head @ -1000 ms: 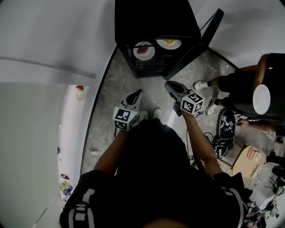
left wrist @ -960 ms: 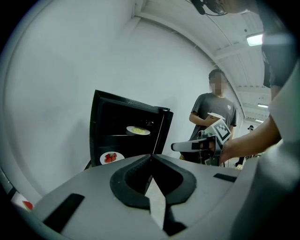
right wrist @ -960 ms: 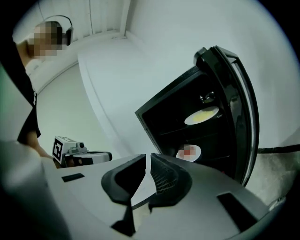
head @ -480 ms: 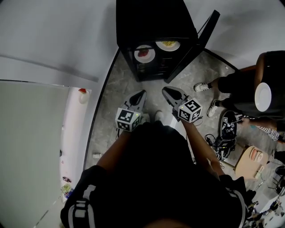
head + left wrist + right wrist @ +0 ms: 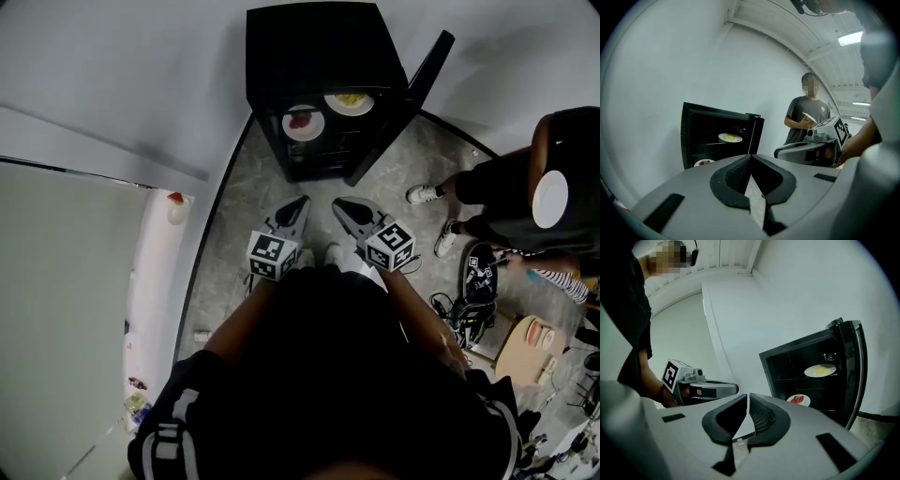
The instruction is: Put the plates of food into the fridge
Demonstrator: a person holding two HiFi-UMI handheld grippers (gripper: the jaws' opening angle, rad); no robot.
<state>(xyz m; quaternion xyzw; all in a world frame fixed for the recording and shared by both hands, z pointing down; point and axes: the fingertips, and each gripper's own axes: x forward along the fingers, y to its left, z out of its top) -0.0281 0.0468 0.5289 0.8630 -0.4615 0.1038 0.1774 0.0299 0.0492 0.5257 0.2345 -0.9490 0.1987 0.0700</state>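
A black fridge (image 5: 319, 56) stands on the floor ahead with its door (image 5: 412, 89) swung open to the right. Inside, a plate of yellow food (image 5: 349, 101) sits on an upper shelf and a plate of red food (image 5: 303, 122) lower and to the left. Both plates also show in the left gripper view (image 5: 730, 138) (image 5: 704, 162) and the right gripper view (image 5: 820, 371) (image 5: 798, 400). My left gripper (image 5: 298, 204) and right gripper (image 5: 342, 206) hang side by side in front of the fridge, well short of it. Both are shut and empty; the right jaws have just been closing on nothing.
A person (image 5: 525, 187) stands at the right holding a white plate (image 5: 550, 199). Shoes and cables (image 5: 473, 300) lie on the floor beside a wooden board (image 5: 530, 342). A red-capped bottle (image 5: 175, 204) sits on the white ledge at the left. White walls flank the fridge.
My right gripper has drawn left, toward the left gripper, and rolled. The left gripper has shifted slightly toward the fridge. Both plates stay inside the fridge.
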